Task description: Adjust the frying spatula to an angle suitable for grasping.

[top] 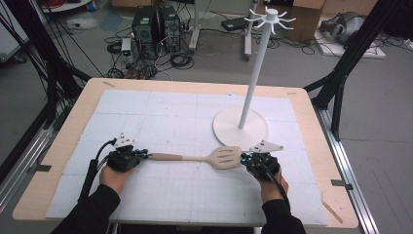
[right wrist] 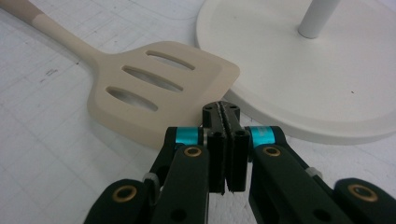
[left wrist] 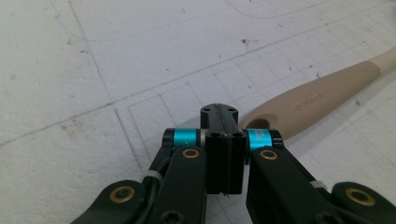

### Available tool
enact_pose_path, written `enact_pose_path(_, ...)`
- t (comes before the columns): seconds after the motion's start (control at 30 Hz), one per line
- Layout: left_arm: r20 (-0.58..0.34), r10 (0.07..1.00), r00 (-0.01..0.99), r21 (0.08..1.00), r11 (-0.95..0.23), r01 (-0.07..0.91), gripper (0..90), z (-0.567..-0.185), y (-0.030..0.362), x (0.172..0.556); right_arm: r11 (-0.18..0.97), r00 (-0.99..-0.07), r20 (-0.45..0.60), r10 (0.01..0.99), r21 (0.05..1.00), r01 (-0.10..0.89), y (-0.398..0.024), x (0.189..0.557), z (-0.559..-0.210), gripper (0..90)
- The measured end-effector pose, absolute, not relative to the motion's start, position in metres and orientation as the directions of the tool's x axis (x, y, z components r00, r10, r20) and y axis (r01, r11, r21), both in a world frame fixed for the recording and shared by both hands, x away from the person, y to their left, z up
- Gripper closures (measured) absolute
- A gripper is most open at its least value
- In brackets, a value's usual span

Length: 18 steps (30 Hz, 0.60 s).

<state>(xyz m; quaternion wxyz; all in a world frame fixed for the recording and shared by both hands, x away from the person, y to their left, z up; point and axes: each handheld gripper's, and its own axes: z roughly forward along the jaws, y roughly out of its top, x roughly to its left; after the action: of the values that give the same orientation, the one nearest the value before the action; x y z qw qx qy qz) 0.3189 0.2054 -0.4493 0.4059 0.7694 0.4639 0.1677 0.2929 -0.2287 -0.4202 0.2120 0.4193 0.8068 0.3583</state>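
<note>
A beige slotted spatula [top: 195, 157] lies flat on the white mat, its handle to the left and its head to the right. At the handle's end sits my left gripper [top: 144, 155], shut and holding nothing. In the left gripper view the jaws [left wrist: 219, 110] are pressed together, and the handle [left wrist: 317, 99] lies just right of them. My right gripper [top: 244, 159] is shut and empty beside the spatula's head. In the right gripper view its closed jaws [right wrist: 220, 110] sit at the near edge of the slotted head [right wrist: 159, 88].
A white stand [top: 253, 78] with a round base [top: 229, 130] and hooks on top [top: 271, 18] rises just behind the spatula's head; its base [right wrist: 327, 84] lies close to the right jaws. The mat [top: 160, 112] covers the wooden table [top: 63, 141]. Computers and cables sit on the floor beyond.
</note>
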Motion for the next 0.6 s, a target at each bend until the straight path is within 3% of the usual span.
enact_pose_path(0.37,-0.136,0.84,0.525,0.782,-0.234,0.578,89.6,-0.449,0.201,0.322,0.361,-0.557,0.003,0.83,0.759,0.542,-0.235,0.283,-0.419,89.2)
enact_pose_path(0.6,-0.095,0.816,0.57,0.781,-0.294,0.551,89.7,-0.444,0.182,0.32,0.336,-0.539,0.023,0.842,0.759,0.558,-0.249,0.273,-0.42,89.3)
